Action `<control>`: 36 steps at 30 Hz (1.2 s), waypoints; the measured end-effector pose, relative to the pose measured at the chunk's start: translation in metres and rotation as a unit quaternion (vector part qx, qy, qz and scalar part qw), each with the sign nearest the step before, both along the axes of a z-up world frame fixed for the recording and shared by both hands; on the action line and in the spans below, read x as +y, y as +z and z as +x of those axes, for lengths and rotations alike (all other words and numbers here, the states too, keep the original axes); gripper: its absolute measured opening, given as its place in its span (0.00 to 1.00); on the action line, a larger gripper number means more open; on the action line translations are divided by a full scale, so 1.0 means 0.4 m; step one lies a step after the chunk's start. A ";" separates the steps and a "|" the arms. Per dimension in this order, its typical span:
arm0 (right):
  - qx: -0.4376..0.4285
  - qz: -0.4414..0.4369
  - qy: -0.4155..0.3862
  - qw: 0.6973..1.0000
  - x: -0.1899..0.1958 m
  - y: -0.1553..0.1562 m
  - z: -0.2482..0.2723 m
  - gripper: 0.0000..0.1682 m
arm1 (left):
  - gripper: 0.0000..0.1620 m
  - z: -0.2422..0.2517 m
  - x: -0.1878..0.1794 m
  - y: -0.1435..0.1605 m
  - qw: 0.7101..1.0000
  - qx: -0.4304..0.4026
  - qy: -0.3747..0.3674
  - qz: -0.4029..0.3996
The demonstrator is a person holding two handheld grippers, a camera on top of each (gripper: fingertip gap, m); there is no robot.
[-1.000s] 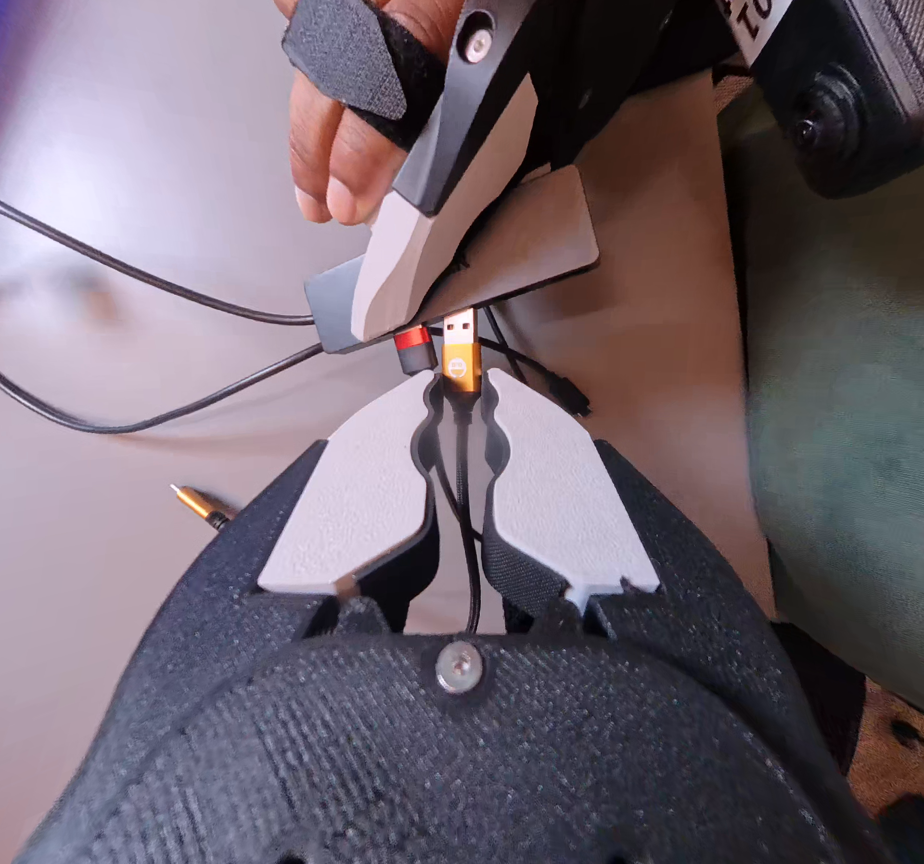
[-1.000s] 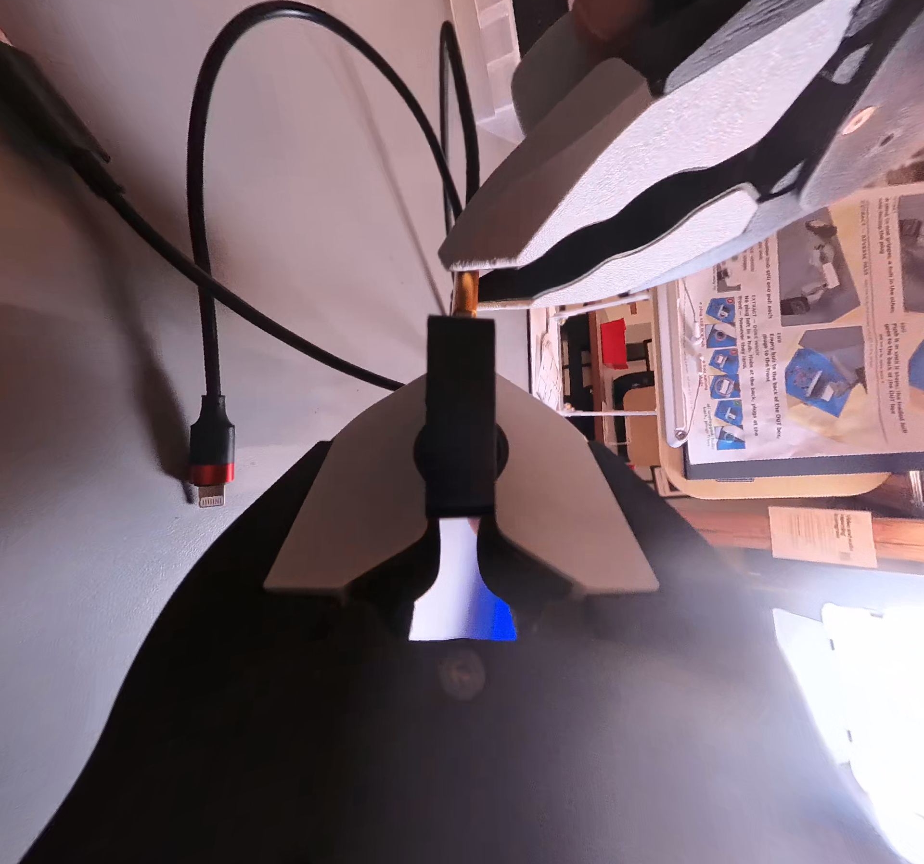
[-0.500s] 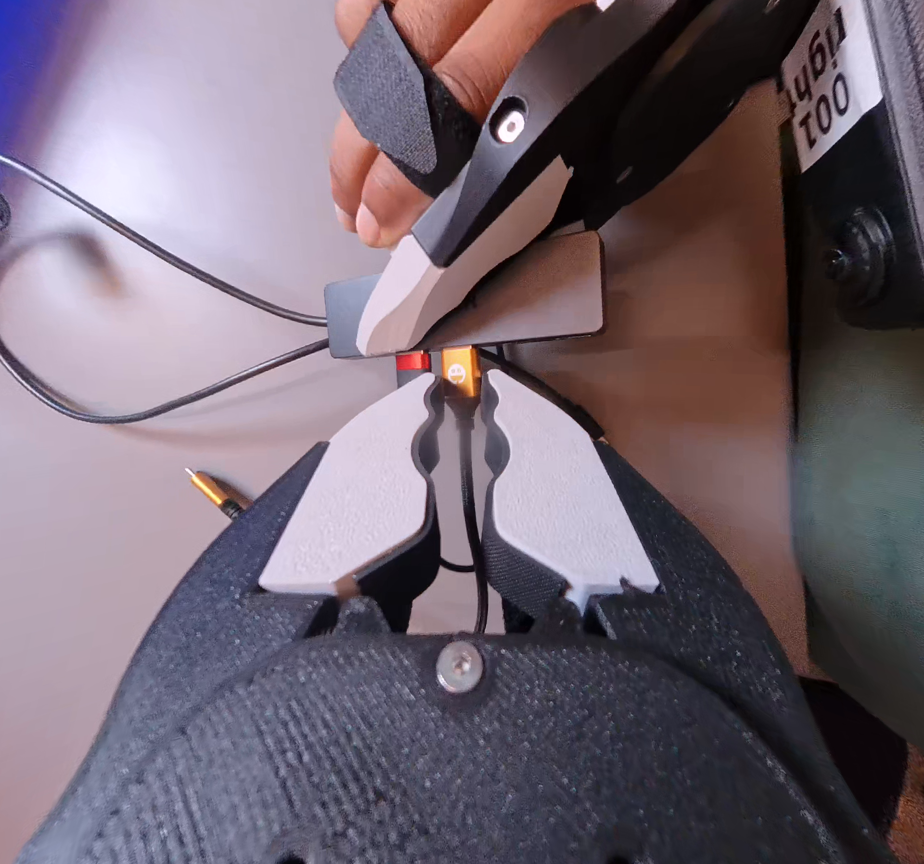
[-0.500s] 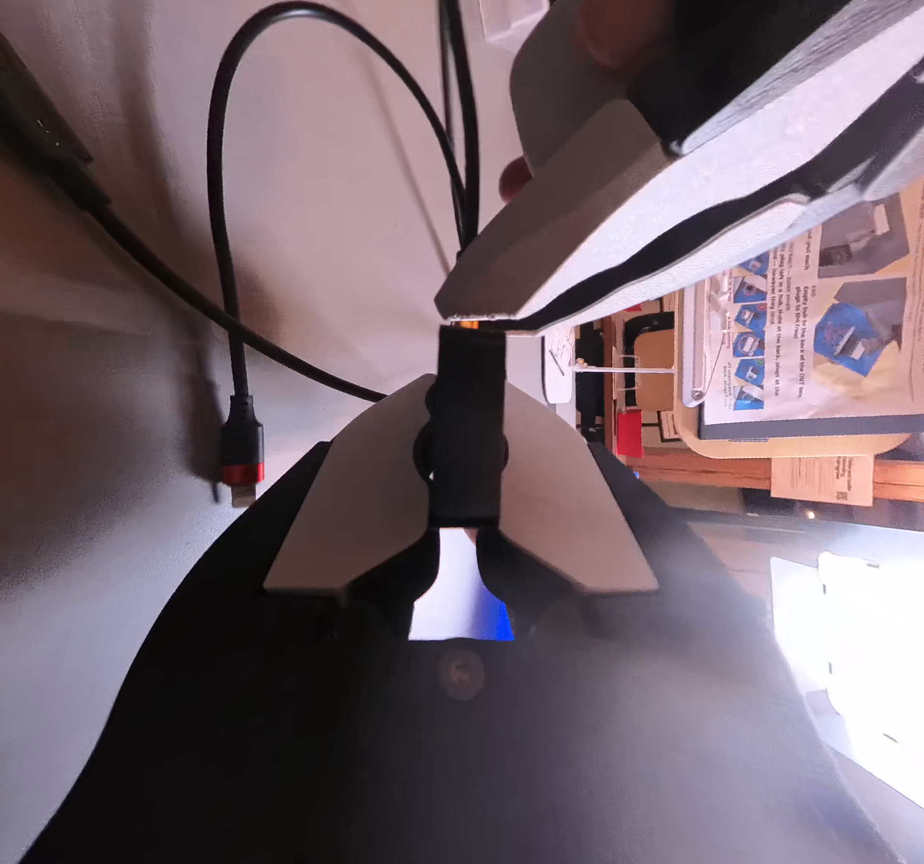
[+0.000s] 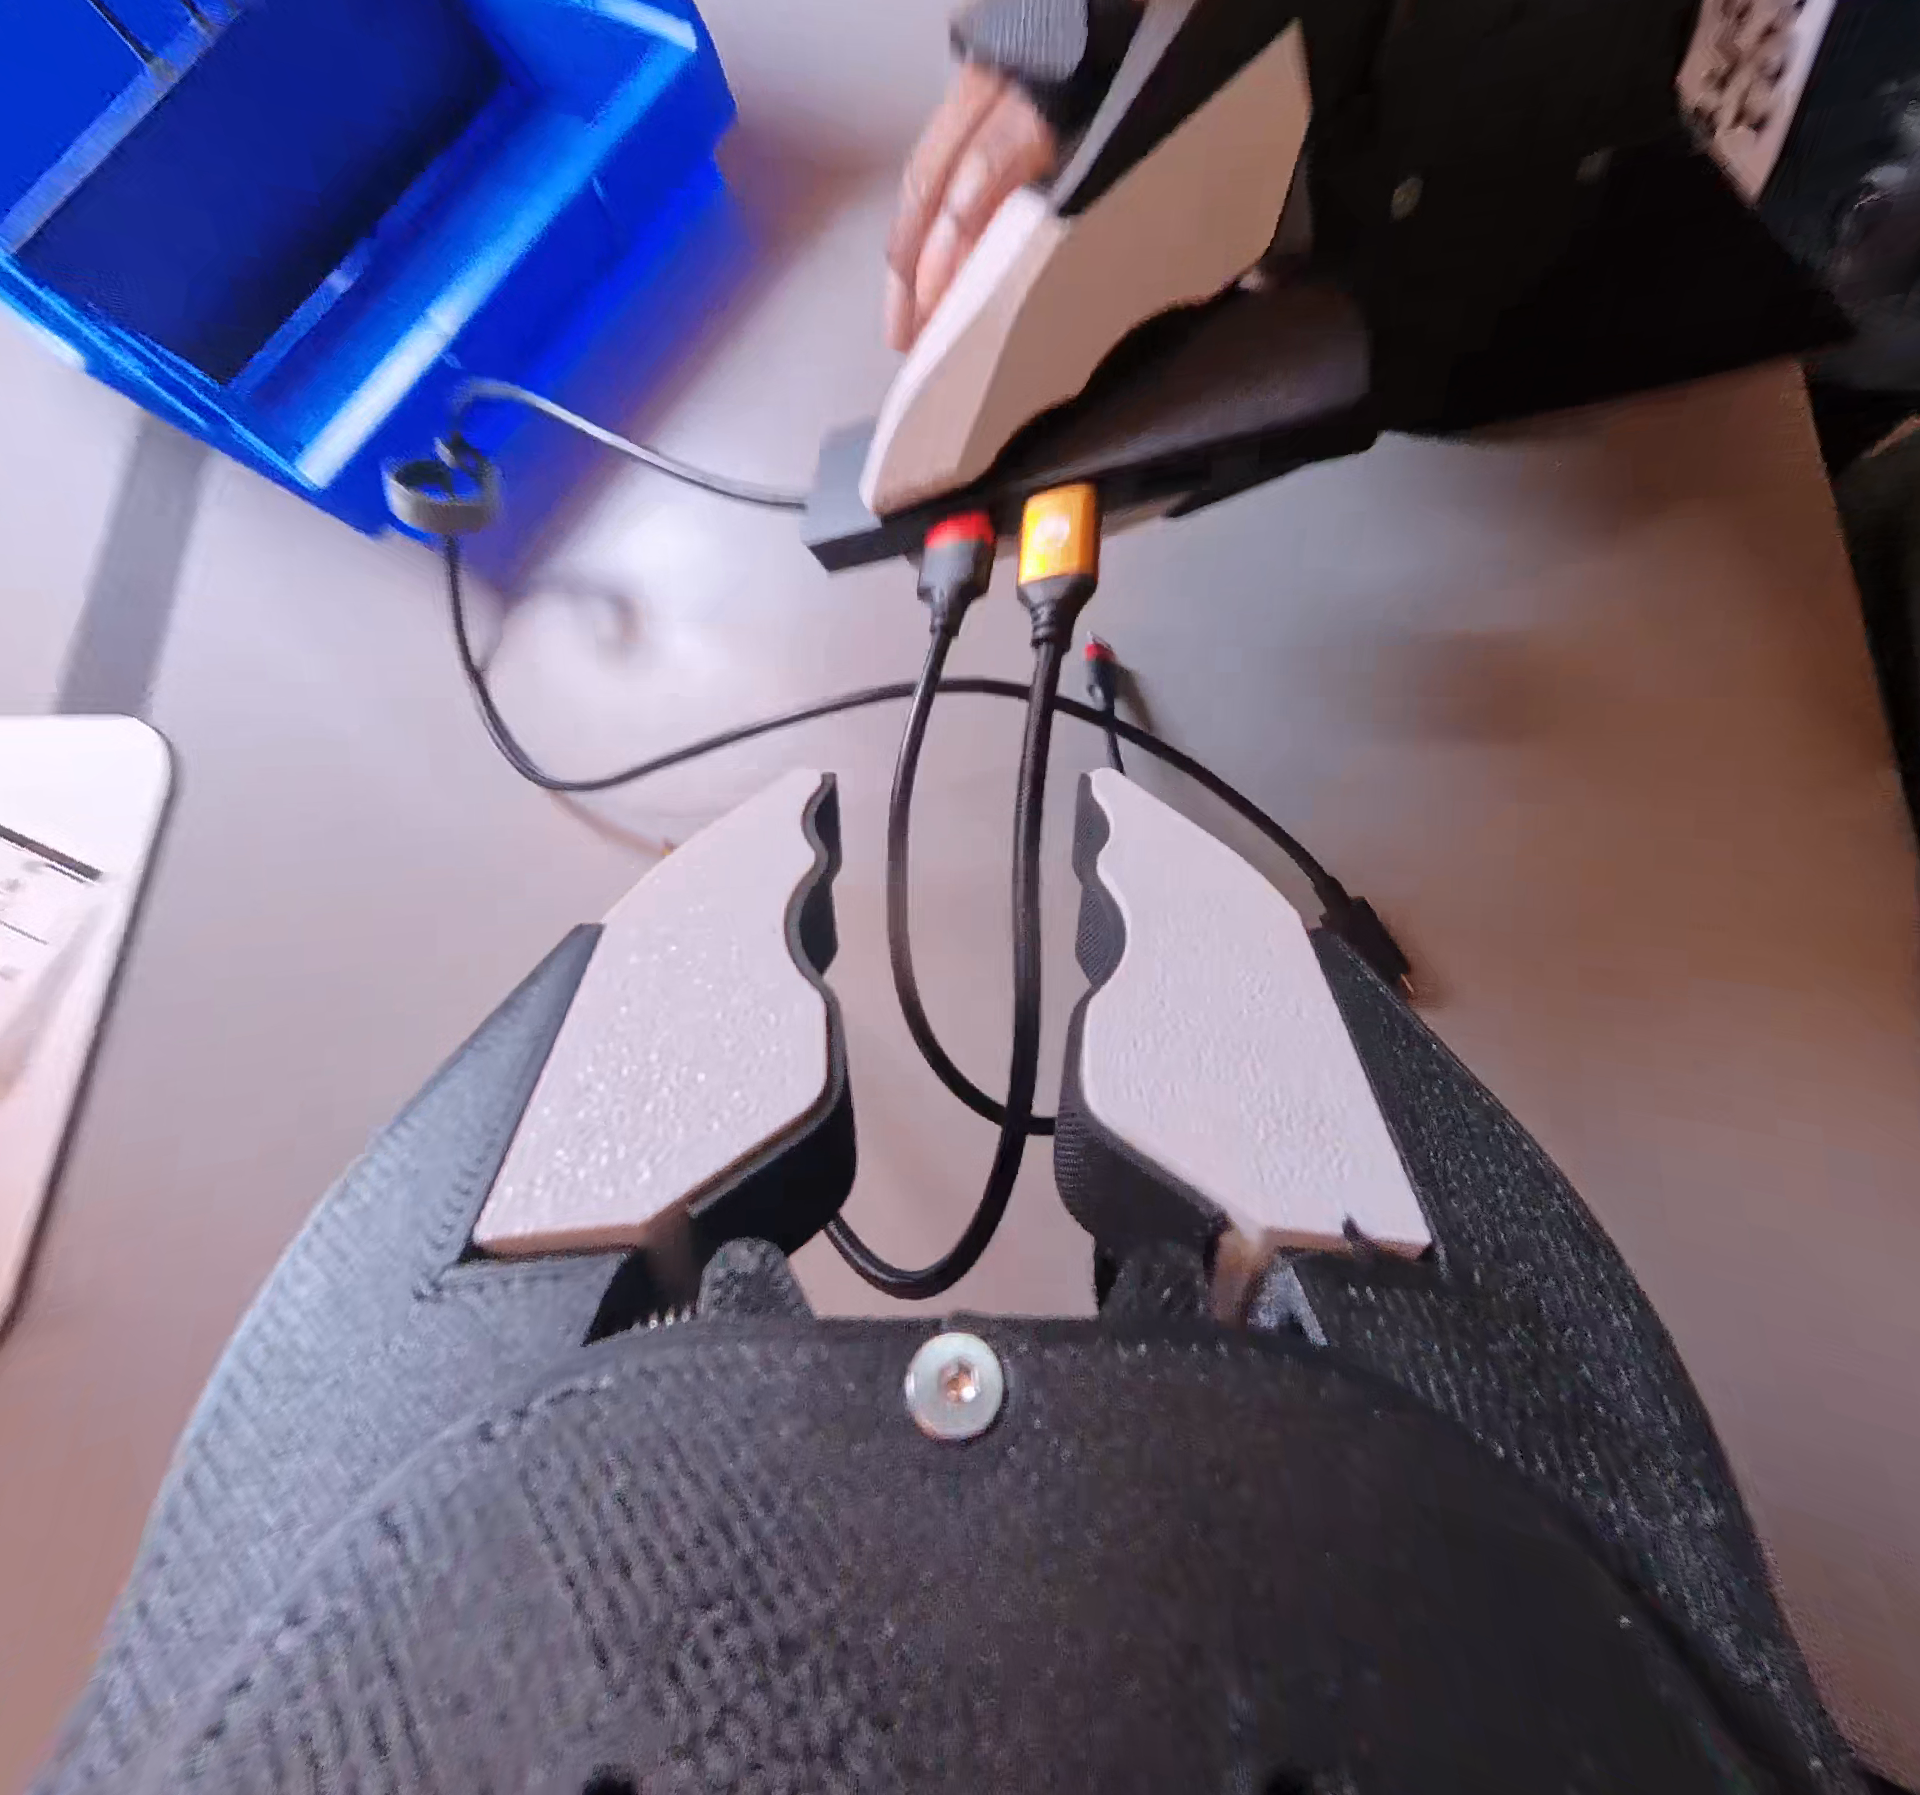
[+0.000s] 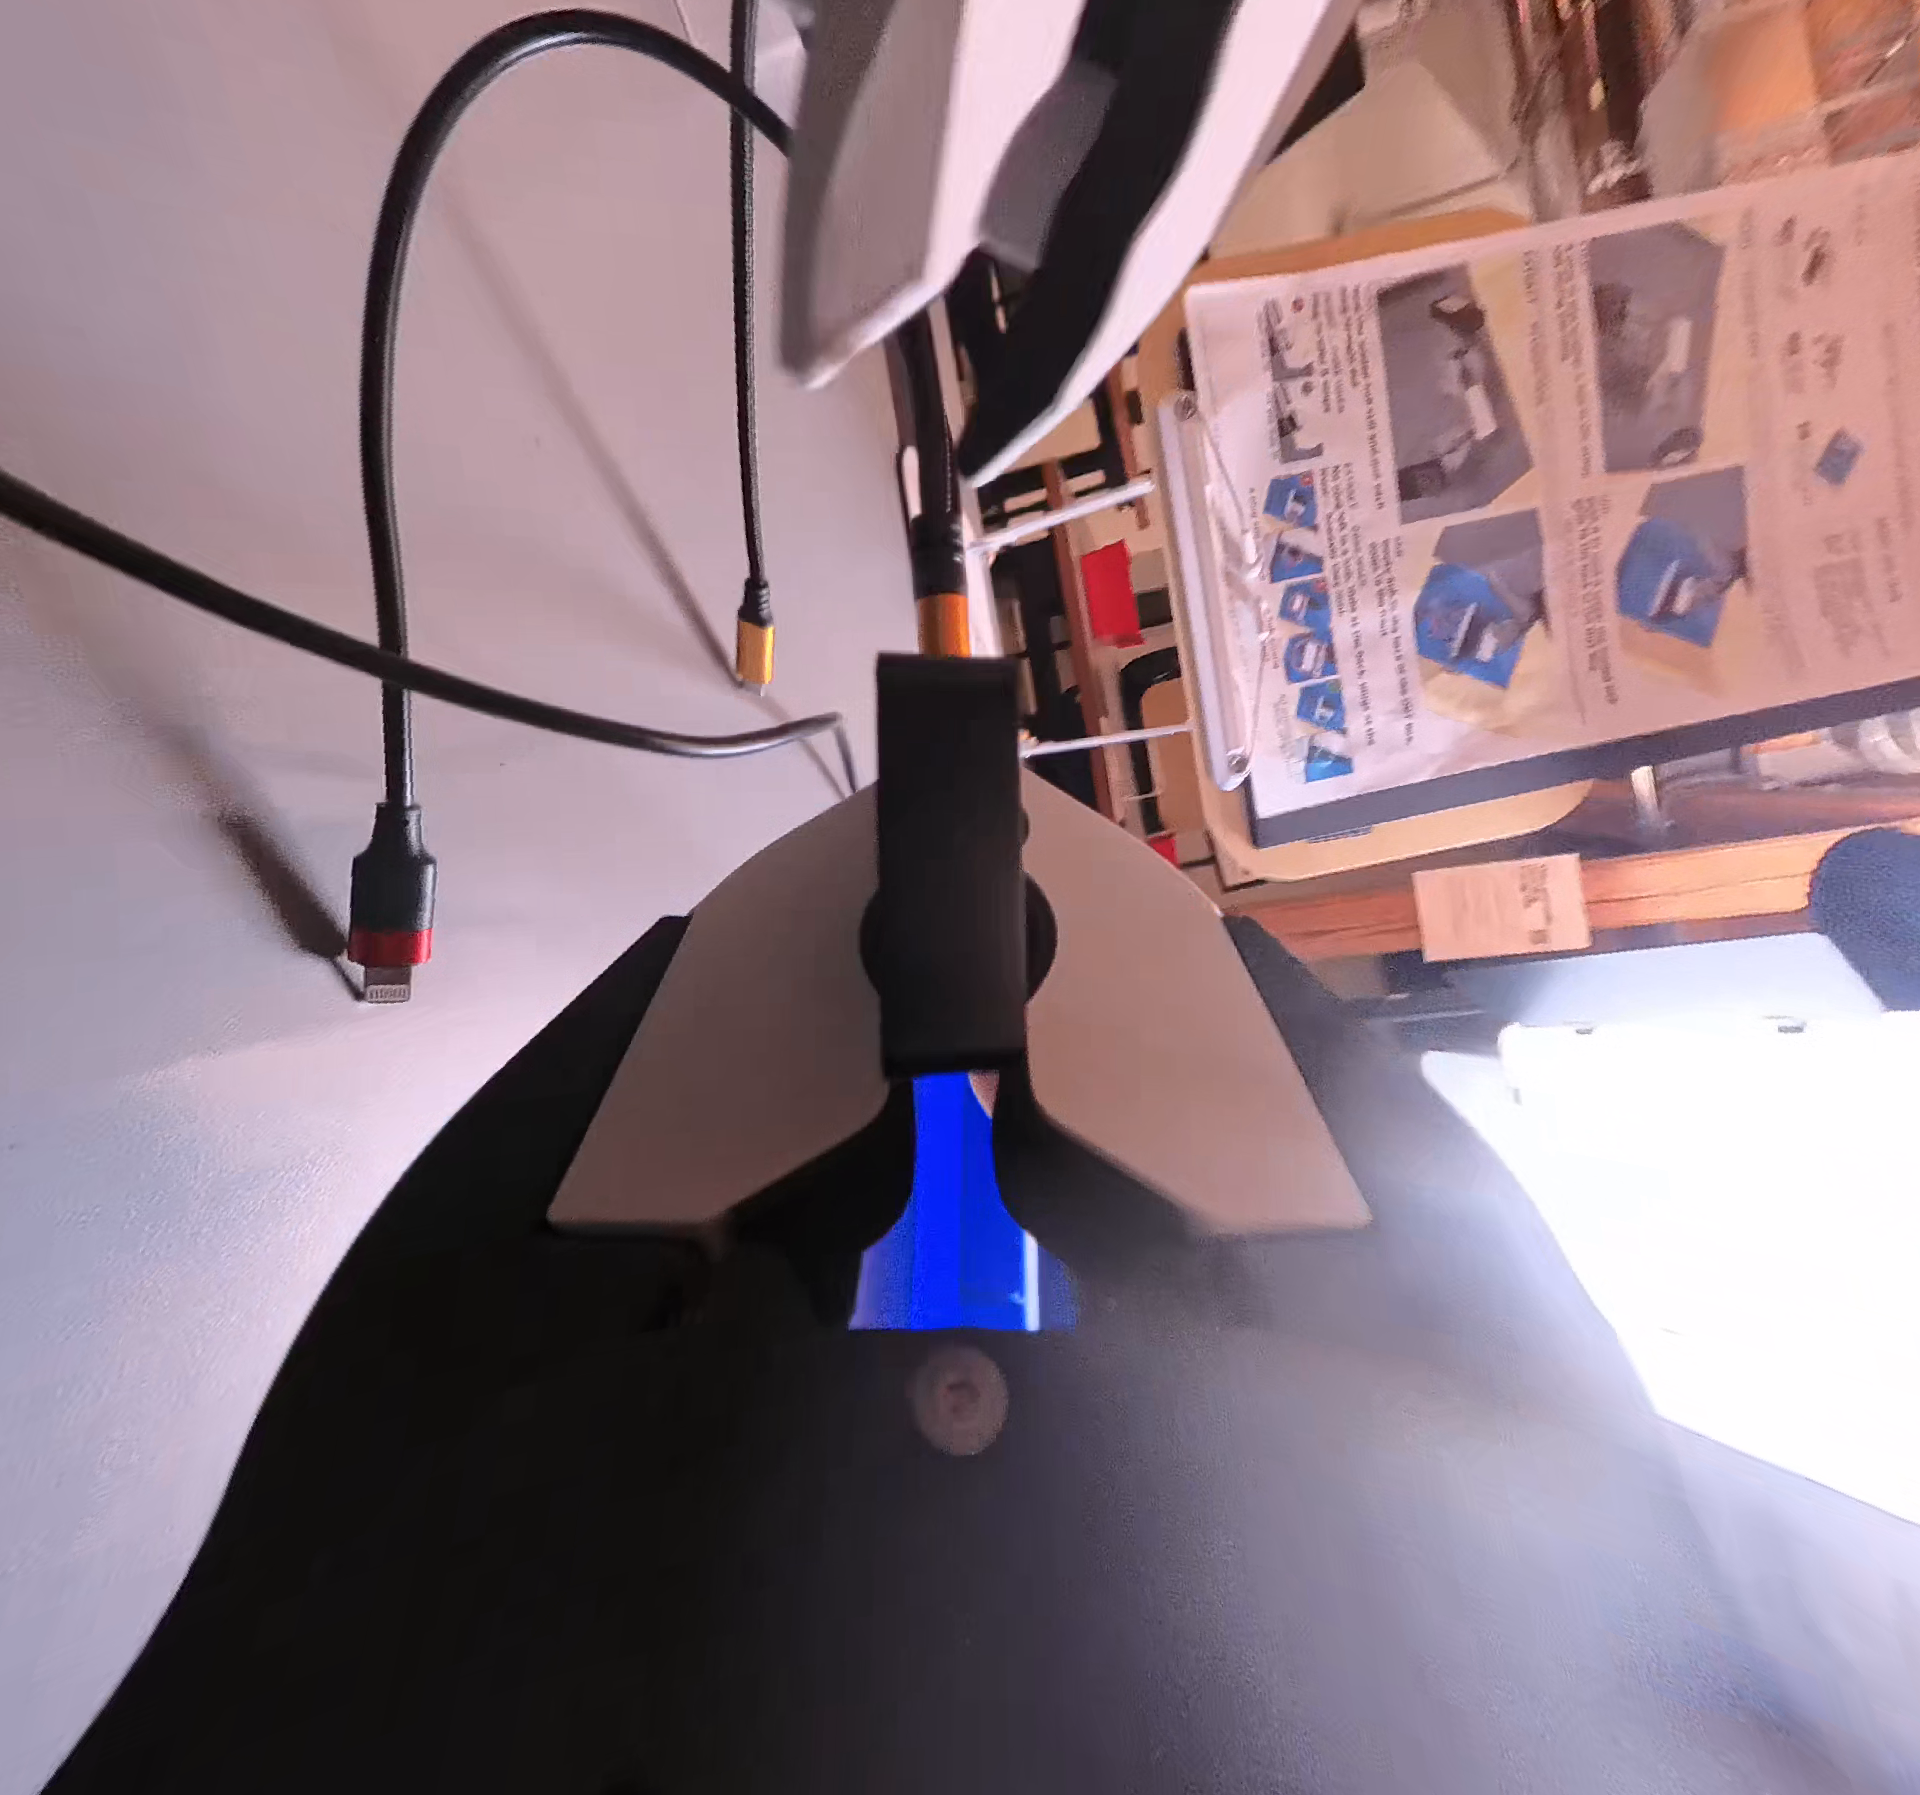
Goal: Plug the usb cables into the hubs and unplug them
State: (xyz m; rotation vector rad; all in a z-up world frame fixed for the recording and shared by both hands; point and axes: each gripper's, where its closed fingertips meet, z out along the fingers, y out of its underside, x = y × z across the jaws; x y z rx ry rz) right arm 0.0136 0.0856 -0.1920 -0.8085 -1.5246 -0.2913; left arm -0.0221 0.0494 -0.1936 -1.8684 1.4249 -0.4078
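A: On the pale surface (image 5: 1403, 810), what is seen from the left wrist view?

B: The left tool (image 5: 956, 800) is seen with its grey fingers spread apart, nothing gripped. Two black cables are run through the gap between them. Ahead, a dark hub (image 5: 1122, 472) is held off the surface, and two plugs are seated side by side in its near edge: a red-collared plug (image 5: 956, 550) and an orange plug (image 5: 1055, 540).

A: And by what is the hub held?

B: It is clamped by the right tool (image 6: 948, 706), whose fingers are closed on the hub's flat body; in the right wrist view the hub is shown edge-on as a black slab between them. In the left view a person's hand (image 5: 977, 156) with a dark strap is seen at that tool.

A: What else is laid on the surface?

B: In the right wrist view, a loose cable end with a red-banded connector (image 6: 390, 924) is lying to the left, and a small gold-tipped connector (image 6: 755, 639) is lying nearer the hub. A thin black lead is trailed from the hub's far end across the surface.

A: Anything farther off?

B: A blue crate (image 5: 312, 166) is placed at the upper left of the left view, and a printed sheet (image 6: 1558, 519) on a board is seen at the right of the right view.
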 end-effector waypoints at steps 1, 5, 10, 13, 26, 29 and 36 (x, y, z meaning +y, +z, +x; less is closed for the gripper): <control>-0.002 0.017 0.011 1.000 -0.009 0.004 -0.007 0.07 | 0.27 -0.005 0.000 -0.022 1.000 0.010 0.003 -0.008; -0.009 0.023 0.018 1.000 -0.017 -0.008 -0.015 0.07 | 0.01 -0.006 0.001 -0.038 1.000 0.018 -0.008 0.013; -0.005 -0.116 0.049 0.992 -0.040 -0.049 -0.023 0.14 | 0.00 -0.022 0.011 -0.031 0.999 0.029 0.005 0.036; 0.021 -0.310 0.102 0.945 -0.090 -0.053 -0.015 0.24 | 0.00 -0.049 0.018 -0.031 0.998 0.030 0.020 0.042; -0.048 -0.518 0.072 0.851 -0.145 0.026 -0.112 0.13 | 0.00 -0.018 -0.017 0.000 0.994 0.040 -0.004 0.098; -0.057 -0.497 0.071 0.863 -0.141 0.047 -0.124 0.10 | 0.00 -0.026 -0.020 0.025 0.994 0.004 -0.002 0.112; 0.032 -0.466 0.048 0.883 -0.042 0.189 -0.053 0.07 | 0.18 -0.132 0.003 0.221 0.951 -0.243 0.082 0.171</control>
